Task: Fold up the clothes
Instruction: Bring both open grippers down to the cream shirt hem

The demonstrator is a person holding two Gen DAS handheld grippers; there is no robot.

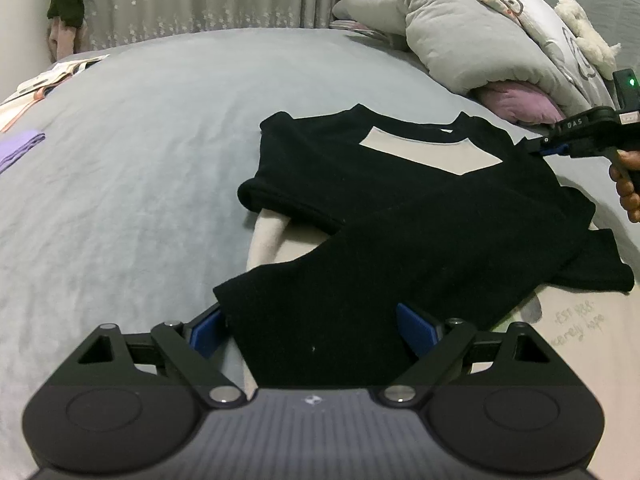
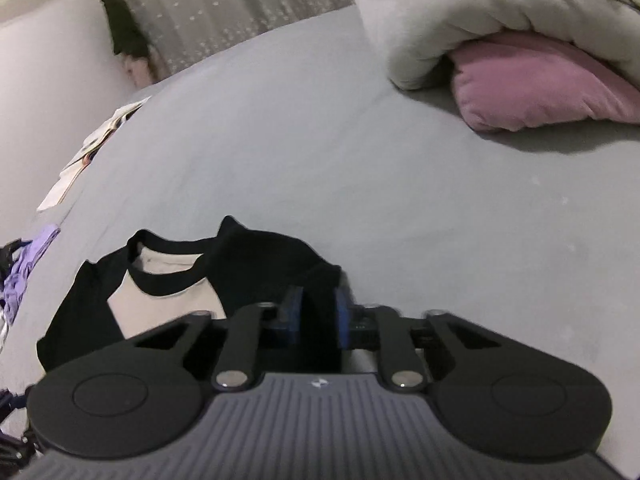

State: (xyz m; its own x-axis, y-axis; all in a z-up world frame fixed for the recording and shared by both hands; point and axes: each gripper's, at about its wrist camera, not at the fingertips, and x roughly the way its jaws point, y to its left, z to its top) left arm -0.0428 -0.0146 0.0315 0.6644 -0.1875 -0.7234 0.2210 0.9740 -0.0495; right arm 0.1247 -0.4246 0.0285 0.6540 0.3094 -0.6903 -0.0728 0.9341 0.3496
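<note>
Left wrist view: black-and-cream raglan tee flat on the grey bed, one sleeve already folded across. Right gripper jaws pinched on the shoulder fabric, probably to drag that side inward. Left gripper jaws wide, straddling the hem, gripping nothing. Grey duvet bunched beyond.

We can't really see the near hem of the black-and-cream shirt, since the left hand-held gripper body covers it. The right wrist view is smeared, so the shirt's edge there is fuzzy. The right hand-held gripper is cut off by the frame edge, and only a few fingers of the hand show. The print on the cream cloth underneath is too small for us to read.
</note>
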